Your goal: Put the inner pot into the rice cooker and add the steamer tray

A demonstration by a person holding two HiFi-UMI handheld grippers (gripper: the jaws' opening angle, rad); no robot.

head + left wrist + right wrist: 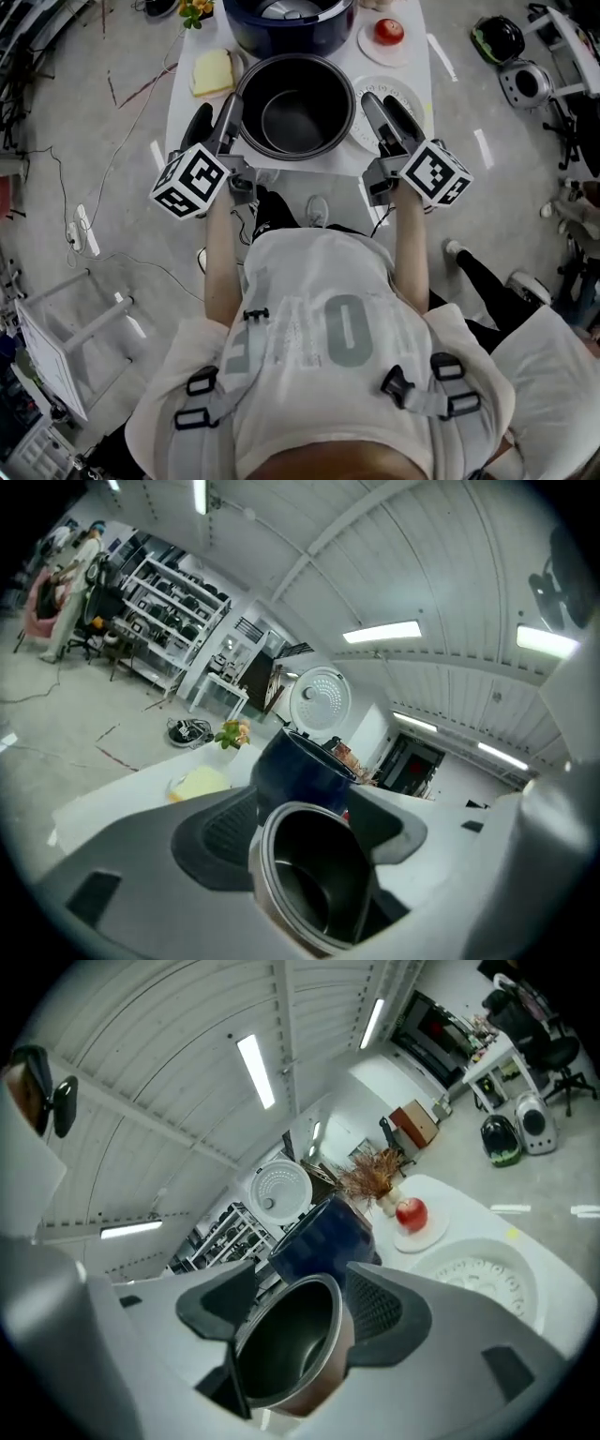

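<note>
Flanking the inner pot (295, 108) at the upper centre of the head view, on the near edge of the white worktop (211, 37), are the left tool (216, 111) and the right tool (384, 101). Both have their jaws spread wide and grip nothing. Each tool's own view shows the pot's rim in the gap, with no pad visibly pressing it. The dark blue rice cooker (291, 37) stands just above the pot, and the white steamer tray (478, 1279) lies to its right.
</note>
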